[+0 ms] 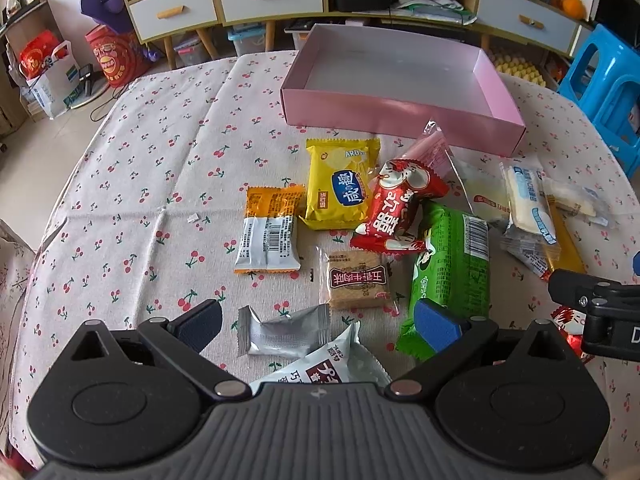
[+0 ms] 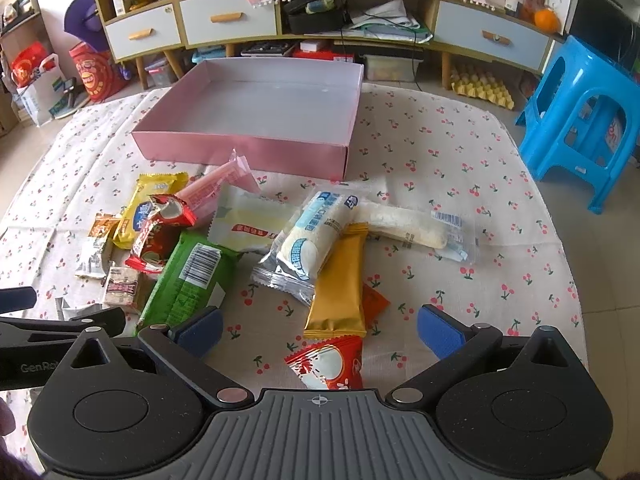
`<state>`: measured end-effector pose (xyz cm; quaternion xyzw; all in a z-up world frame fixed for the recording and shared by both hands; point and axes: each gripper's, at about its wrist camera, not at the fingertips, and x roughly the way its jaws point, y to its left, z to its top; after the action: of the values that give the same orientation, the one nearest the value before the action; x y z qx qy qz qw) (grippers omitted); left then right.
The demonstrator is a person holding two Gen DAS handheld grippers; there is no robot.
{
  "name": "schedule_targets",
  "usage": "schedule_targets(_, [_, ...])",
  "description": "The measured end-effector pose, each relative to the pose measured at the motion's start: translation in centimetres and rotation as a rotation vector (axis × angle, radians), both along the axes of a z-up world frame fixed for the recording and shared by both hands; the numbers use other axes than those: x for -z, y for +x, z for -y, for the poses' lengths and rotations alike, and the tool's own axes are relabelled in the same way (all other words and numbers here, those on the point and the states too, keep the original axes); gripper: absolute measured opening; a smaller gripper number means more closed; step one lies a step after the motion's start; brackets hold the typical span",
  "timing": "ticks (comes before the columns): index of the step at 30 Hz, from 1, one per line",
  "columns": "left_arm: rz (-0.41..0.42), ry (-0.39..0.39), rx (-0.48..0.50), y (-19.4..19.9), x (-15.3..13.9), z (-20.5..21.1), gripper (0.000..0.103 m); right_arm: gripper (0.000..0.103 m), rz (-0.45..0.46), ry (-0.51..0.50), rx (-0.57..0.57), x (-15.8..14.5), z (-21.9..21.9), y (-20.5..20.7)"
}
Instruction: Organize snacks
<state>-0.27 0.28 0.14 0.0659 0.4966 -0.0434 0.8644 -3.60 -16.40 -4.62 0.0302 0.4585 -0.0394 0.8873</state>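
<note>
An empty pink box sits at the far side of the table. Wrapped snacks lie scattered in front of it: a yellow pack, an orange-and-silver pack, a red candy pack, a green pack, a brown biscuit and a silver pack. My left gripper is open above the silver pack and a white wrapper. My right gripper is open over a gold bar and a red-and-white pack. White cake packs lie beyond.
The table wears a cherry-print cloth. A blue plastic stool stands at the right. A low cabinet with drawers runs along the back, with bags on the floor at the left.
</note>
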Motion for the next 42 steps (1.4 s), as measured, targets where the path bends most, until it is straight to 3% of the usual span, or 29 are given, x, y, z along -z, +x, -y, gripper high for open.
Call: schedule_targets(42, [0.012, -0.007, 0.008, 0.02, -0.33, -0.03, 0.102, 0.103, 0.019, -0.013, -0.008, -0.59, -0.36, -0.15])
